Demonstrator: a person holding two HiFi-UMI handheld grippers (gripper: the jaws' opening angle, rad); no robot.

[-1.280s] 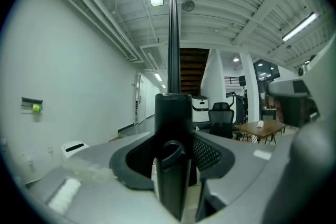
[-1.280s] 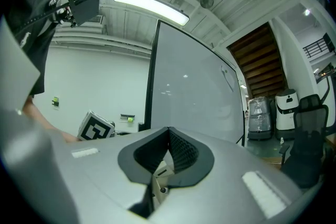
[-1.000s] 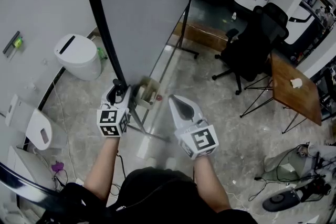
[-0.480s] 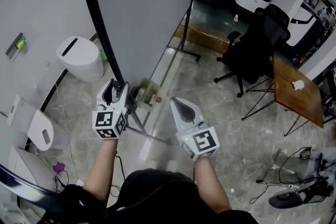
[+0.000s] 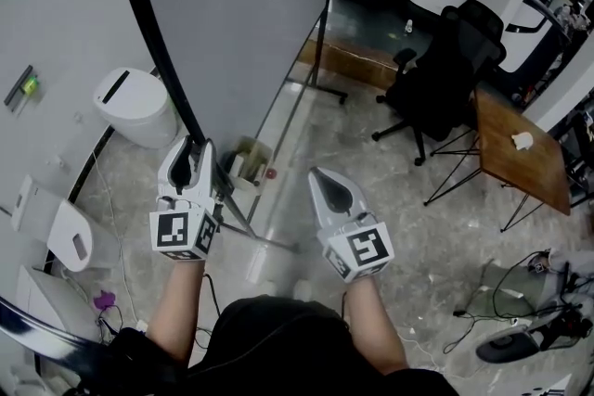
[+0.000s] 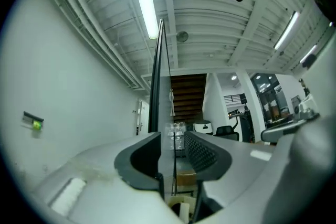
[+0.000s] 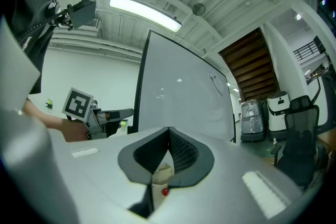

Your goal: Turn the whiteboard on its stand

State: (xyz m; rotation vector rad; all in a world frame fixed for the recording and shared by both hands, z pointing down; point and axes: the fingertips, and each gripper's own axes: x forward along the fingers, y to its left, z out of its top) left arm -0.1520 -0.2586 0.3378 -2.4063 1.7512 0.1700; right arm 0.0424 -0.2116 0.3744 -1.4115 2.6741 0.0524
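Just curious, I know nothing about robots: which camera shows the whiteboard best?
The right gripper view: the whiteboard shows most of its face there. The head view catches only its lower part from above. The left gripper view sees it edge-on.

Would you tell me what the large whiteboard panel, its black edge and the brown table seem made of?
Large whiteboard panel: smooth, semi-gloss coated sheet; light spots reflect.
Black edge: strip, metal or plastic, unclear.
Brown table: matt wood or veneer, warm brown top.

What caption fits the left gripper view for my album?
The left gripper, fingers just closing in, straddles the black edge of the whiteboard, not gripping yet.
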